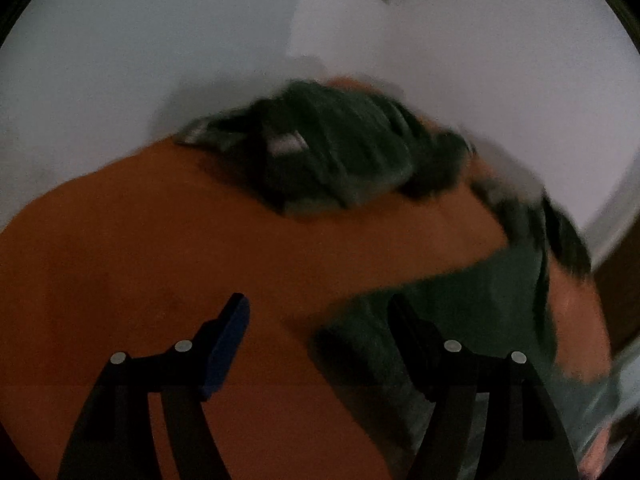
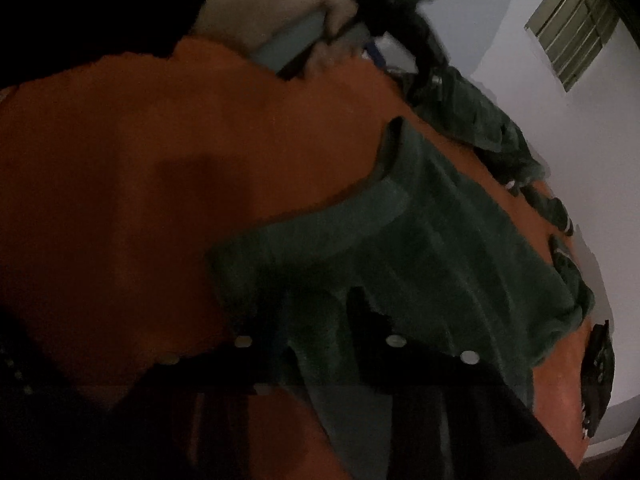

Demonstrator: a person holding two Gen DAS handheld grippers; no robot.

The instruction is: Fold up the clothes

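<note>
A: In the left wrist view, what is the left gripper point(image 1: 316, 344) doing?

B: Its jaws stand spread wide in the lower part of the frame, with nothing between them. The blue-padded finger point(image 1: 226, 348) sits over bare orange surface point(image 1: 140, 248), and the other finger overlaps the edge of the dark green garment point(image 1: 460, 300), though I can't tell if it touches.

A: Where does that garment lie?

B: It runs from the lower middle of the frame up along the right side, flat on the orange surface. The picture is blurred, so its folds are hard to read.

A: And the dark heap higher up?

B: A bundle of dark green clothes point(image 1: 340, 160) lies in the upper middle, at the far edge of the orange surface, against a pale wall point(image 1: 120, 60).

A: What about the right wrist view?

B: The right gripper point(image 2: 316, 320) is at the bottom centre, its jaws drawn fairly close with the green garment point(image 2: 420, 240) between them. It's too dark there to say whether the pads actually pinch the cloth.

A: Anything else there?

B: A hand point(image 2: 320, 8) at the top centre holds the other gripper, blurred. A slatted window point(image 2: 572, 28) shows at the upper right, and more dark clothes point(image 2: 492, 132) trail along the right edge of the orange surface point(image 2: 140, 160).
</note>
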